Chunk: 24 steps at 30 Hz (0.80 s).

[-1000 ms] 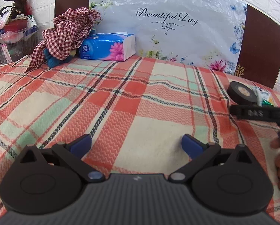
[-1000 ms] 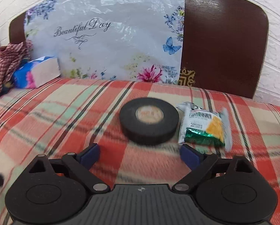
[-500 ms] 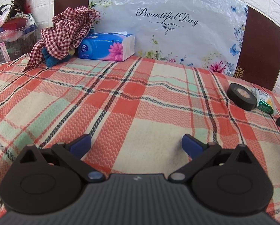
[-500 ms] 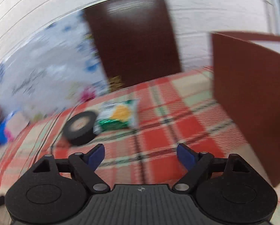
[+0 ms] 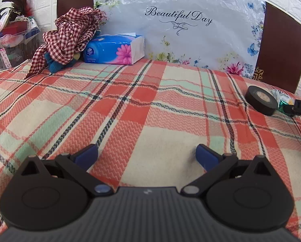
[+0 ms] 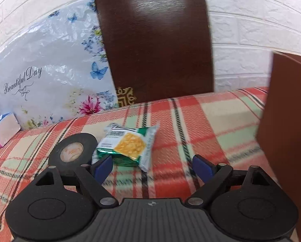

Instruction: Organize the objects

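Observation:
A black tape roll (image 6: 73, 152) and a green snack packet (image 6: 128, 145) lie side by side on the plaid tablecloth. My right gripper (image 6: 152, 166) is open and empty, low over the cloth, with the packet just ahead of its left finger. In the left wrist view the tape roll (image 5: 261, 102) and the packet (image 5: 282, 98) sit at the far right, with part of the right gripper (image 5: 300, 109) beside them. My left gripper (image 5: 146, 154) is open and empty over the middle of the cloth.
A blue tissue pack (image 5: 114, 49), a checked cloth bundle (image 5: 69, 34) and a clear box of clutter (image 5: 7, 40) stand at the back left. A floral plastic bag (image 5: 180, 30) leans on dark chair backs (image 6: 156, 44). A brown box wall (image 6: 287, 121) rises at right.
My right gripper swung right toward the brown box, then came back lower and closer to the snack packet. The left gripper has barely moved.

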Each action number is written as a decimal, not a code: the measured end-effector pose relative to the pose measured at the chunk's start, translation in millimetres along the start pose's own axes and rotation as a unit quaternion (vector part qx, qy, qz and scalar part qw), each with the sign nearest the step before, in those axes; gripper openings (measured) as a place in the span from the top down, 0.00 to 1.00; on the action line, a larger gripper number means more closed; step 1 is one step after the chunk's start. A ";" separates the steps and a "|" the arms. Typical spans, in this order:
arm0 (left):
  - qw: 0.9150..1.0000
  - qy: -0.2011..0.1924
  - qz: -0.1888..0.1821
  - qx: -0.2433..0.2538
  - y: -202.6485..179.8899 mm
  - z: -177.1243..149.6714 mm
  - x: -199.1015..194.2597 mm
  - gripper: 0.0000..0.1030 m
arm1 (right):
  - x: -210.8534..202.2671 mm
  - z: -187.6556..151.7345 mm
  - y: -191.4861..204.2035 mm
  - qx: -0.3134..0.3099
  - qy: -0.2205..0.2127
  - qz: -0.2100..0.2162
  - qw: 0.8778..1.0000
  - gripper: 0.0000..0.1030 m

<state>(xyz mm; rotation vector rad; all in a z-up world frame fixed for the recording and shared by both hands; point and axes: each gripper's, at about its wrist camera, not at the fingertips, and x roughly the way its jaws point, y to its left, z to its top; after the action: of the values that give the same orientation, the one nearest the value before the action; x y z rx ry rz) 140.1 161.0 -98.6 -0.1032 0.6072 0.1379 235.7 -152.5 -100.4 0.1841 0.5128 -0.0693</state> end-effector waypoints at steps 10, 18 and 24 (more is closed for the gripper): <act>1.000 0.000 0.000 0.000 -0.4 0.4 1.0 0.00 | 0.2 -3.4 12.7 -0.048 0.006 0.023 0.999 0.91; 1.000 0.000 0.001 0.001 -1.4 1.3 1.3 0.00 | -42.1 -26.1 5.2 -0.058 0.024 0.037 0.997 0.92; 1.000 0.002 0.003 0.004 -2.0 1.5 2.9 0.00 | -109.3 -60.8 -2.1 -0.087 0.049 0.069 0.993 0.92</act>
<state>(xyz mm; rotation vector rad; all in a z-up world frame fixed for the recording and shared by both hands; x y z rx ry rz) 143.7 159.6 -98.9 -0.0937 0.6119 0.1414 111.2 -140.6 -98.8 0.0516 0.5993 0.1198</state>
